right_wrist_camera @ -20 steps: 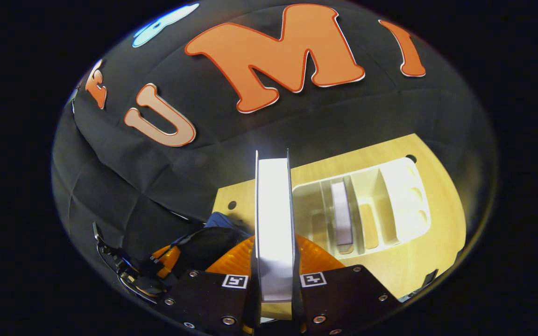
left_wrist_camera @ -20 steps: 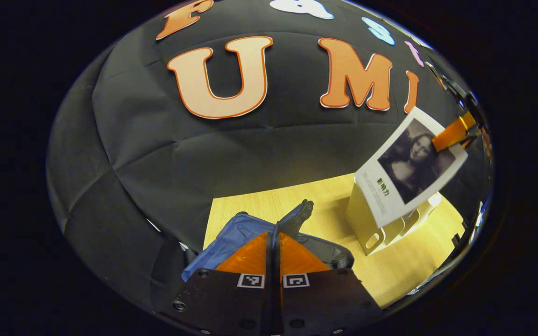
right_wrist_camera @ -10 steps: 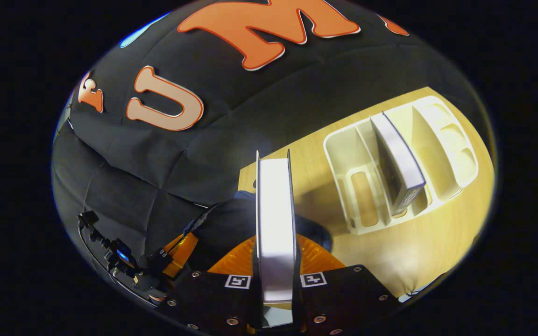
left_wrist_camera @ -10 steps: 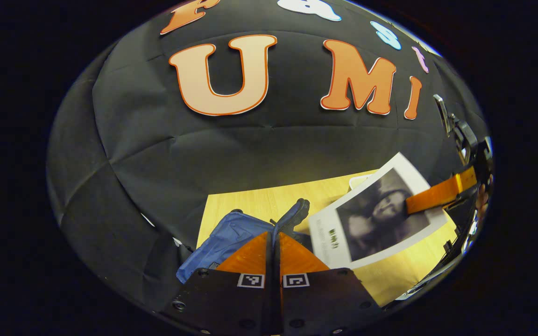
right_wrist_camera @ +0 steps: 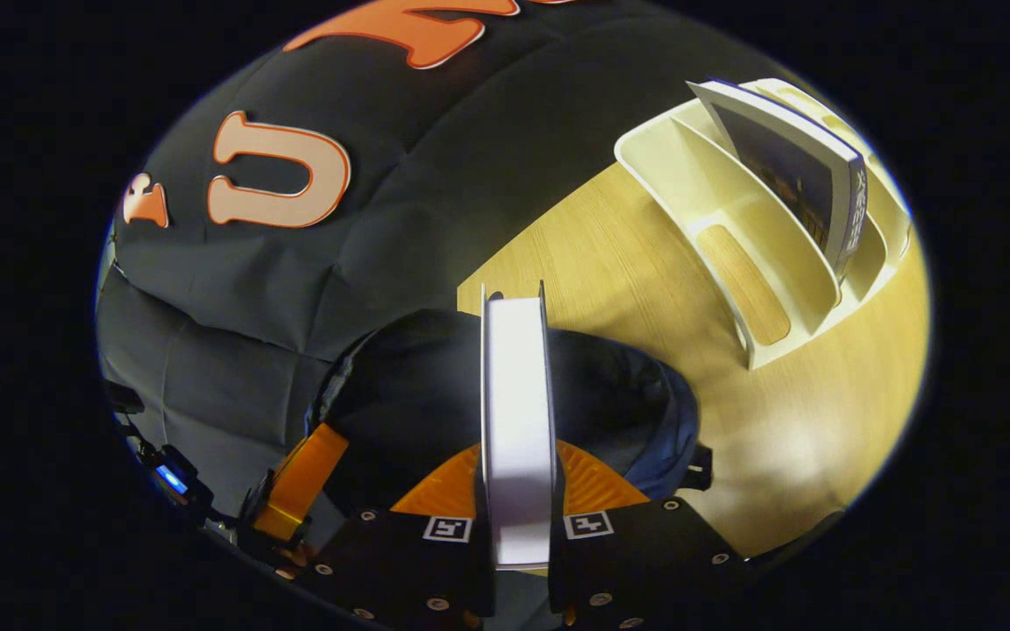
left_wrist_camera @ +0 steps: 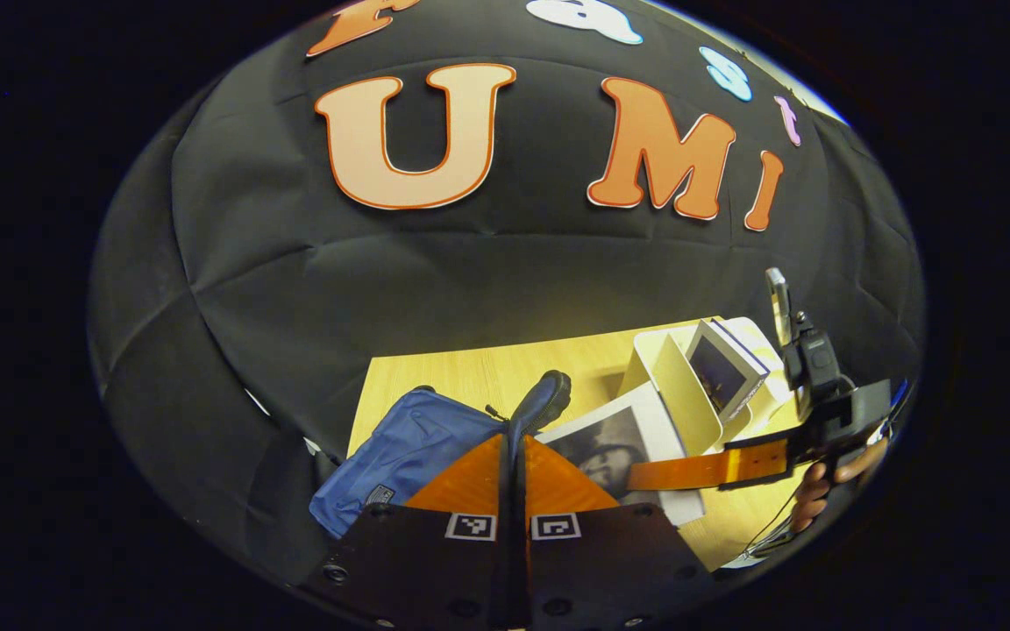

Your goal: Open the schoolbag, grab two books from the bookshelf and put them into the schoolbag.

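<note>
A white-edged book [right_wrist_camera: 515, 421] is pinched spine-up between both fingers of the right tool [right_wrist_camera: 518, 491] and is held directly over the dark open mouth of the blue schoolbag [right_wrist_camera: 636, 412], which lies on the near left part of the wooden counter [right_wrist_camera: 785, 456]. A second book [right_wrist_camera: 807, 175] is seen leaning in a slot of the cream bookshelf [right_wrist_camera: 733, 245] at the far right of the counter. The left tool [left_wrist_camera: 514, 469] is pressed together on a fold of the schoolbag [left_wrist_camera: 408, 447] near its rim.
</note>
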The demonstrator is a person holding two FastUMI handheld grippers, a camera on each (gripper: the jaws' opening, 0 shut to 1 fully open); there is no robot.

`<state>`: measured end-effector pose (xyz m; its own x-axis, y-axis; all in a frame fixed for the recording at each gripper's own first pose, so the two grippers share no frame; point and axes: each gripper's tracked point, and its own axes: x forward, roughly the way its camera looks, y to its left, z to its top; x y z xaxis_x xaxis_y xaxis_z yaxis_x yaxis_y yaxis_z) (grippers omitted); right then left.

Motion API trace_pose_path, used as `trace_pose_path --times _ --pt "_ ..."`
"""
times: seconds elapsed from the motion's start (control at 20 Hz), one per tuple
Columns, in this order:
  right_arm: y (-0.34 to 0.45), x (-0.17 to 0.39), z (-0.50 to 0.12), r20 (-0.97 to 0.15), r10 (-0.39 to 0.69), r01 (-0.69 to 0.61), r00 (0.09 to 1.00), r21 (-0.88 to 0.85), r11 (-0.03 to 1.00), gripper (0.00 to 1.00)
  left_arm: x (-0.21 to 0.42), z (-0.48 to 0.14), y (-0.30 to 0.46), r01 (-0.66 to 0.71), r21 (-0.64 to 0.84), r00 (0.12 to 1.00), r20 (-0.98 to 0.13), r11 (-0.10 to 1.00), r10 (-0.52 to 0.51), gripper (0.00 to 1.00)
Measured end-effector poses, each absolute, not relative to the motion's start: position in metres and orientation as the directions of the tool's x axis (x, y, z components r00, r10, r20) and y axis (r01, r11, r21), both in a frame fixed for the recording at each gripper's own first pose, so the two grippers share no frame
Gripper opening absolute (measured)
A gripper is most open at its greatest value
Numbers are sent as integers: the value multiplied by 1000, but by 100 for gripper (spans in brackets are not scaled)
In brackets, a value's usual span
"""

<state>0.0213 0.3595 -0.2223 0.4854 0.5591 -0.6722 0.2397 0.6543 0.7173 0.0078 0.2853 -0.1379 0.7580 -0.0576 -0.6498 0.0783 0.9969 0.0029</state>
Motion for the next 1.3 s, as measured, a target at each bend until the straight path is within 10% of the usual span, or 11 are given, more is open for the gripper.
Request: trace_pose_path --times 0.8,1.05,1.3 --pt "433 27 -290 -671 557 268 489 723 637 21 -18 -141 255 164 -12 729 -672 986 -130 0" --pt "395 33 -268 -690 503 178 521 664 726 92 -13 -143 256 146 -19 736 -666 989 -121 1" --pt "331 61 -220 -662 399 40 634 544 838 96 -14 -149 256 137 -14 736 -667 990 -111 1"
